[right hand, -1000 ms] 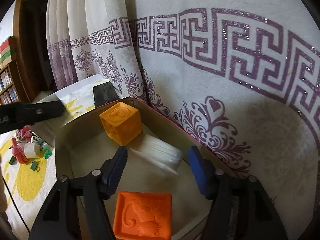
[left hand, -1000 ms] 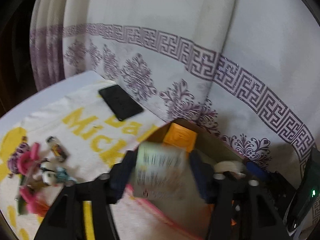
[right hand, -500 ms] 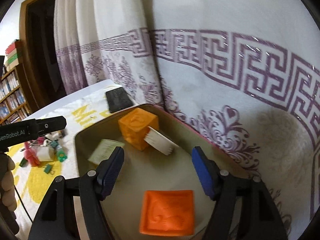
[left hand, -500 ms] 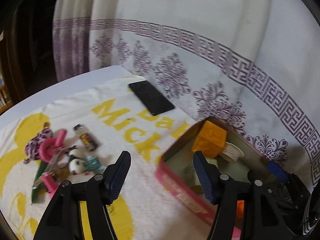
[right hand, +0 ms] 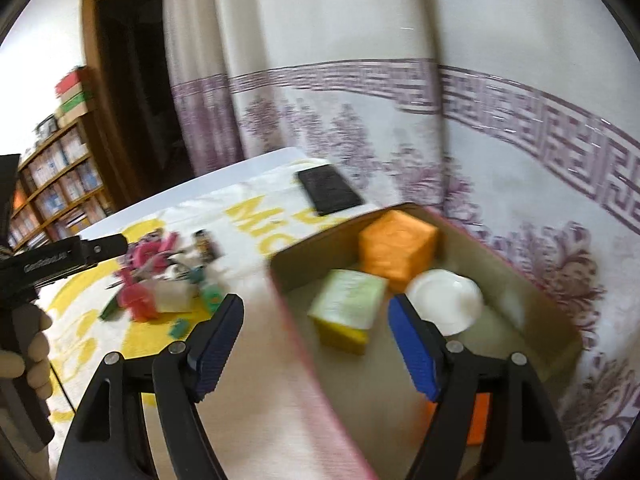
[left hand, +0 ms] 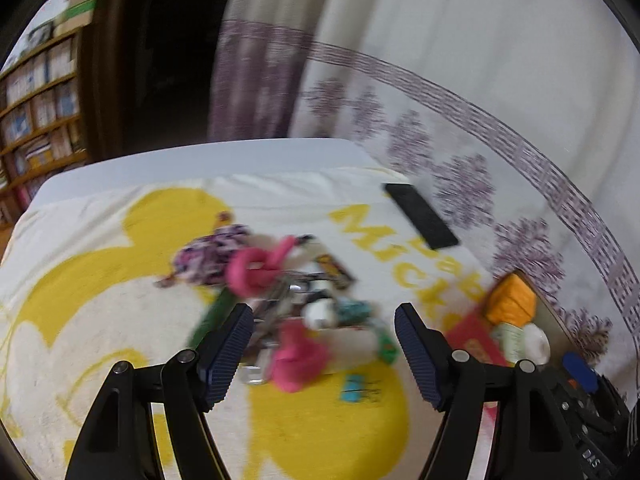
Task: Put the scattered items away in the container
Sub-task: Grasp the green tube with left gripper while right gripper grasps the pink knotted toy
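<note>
My left gripper (left hand: pixel 322 320) hovers over a blurred heap on the yellow-and-white towel, its jaws opening with nothing between them. The heap holds a pink clip (left hand: pixel 256 268), a purple patterned pouch (left hand: pixel 212 248), a small white roll (left hand: pixel 320 316) and a teal clip (left hand: pixel 354 388). My right gripper (right hand: pixel 316 308) hangs above the near wall of the pink-sided box (right hand: pixel 312 360), jaws opening and empty. Inside the box sit an orange cube (right hand: pixel 396 248), a green-and-yellow carton (right hand: pixel 348 308), a white roll (right hand: pixel 446 300) and a flat orange block (right hand: pixel 480 416).
A black phone (left hand: pixel 420 220) lies on the towel's far edge by the patterned curtain (right hand: pixel 520 120). A lighter (left hand: pixel 334 270) rests beyond the heap. A person's hand (right hand: pixel 28 360) grips the left tool's handle. Bookshelves (left hand: pixel 36 112) stand far left.
The left gripper dropped the carton into the box and swung left over the heap. The right gripper let the white roll fall beside the cube and drew back. Both jaws stand wider.
</note>
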Tool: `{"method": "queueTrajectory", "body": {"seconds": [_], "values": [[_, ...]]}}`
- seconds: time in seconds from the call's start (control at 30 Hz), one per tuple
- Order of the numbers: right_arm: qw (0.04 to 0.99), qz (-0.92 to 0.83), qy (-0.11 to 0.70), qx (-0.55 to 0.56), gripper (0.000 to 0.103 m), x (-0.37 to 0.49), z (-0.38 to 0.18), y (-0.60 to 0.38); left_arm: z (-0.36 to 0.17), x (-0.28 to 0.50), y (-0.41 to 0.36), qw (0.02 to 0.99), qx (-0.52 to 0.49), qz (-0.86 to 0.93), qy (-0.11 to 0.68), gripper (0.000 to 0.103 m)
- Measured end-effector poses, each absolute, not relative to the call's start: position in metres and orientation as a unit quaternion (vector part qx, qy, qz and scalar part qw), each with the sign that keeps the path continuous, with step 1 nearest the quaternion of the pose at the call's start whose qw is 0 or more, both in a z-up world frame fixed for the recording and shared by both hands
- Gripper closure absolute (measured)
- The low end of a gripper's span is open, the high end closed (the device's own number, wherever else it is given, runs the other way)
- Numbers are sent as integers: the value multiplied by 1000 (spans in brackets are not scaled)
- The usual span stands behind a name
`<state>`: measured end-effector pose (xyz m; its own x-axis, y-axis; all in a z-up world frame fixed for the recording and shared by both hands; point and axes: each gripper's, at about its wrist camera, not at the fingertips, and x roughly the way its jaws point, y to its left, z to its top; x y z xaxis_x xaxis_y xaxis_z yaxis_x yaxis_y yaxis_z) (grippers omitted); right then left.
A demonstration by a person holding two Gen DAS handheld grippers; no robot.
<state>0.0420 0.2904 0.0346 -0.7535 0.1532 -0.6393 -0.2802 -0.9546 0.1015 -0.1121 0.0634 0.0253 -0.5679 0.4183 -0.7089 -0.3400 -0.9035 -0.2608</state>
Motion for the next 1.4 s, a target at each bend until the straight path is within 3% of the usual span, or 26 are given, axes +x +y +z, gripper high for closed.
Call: {"method": "queueTrajectory", "body": {"seconds": [0.43, 0.93, 1.03, 1.1, 1.17, 1.4], "values": [[54, 927, 76, -363, 24, 16, 18, 238, -14, -130, -12, 149, -440, 884, -50, 28], [25, 920, 70, -386, 24, -1, 2, 223, -51, -166, 21, 153, -475, 866, 24, 29], [21, 920, 70, -385, 24, -4, 2, 222, -51, -175, 28, 165, -475, 864, 22, 44], [17, 920, 69, -385, 24, -8, 2, 220, -51, -181, 33, 165, -476, 863, 22, 61], [11, 921, 66, -385, 24, -12, 2, 218, -60, -188, 36, 166, -492, 855, 20, 73], [-3, 919, 59, -390, 24, -28, -2, 210, -66, -187, 31, 176, -478, 860, 15, 75]]}}
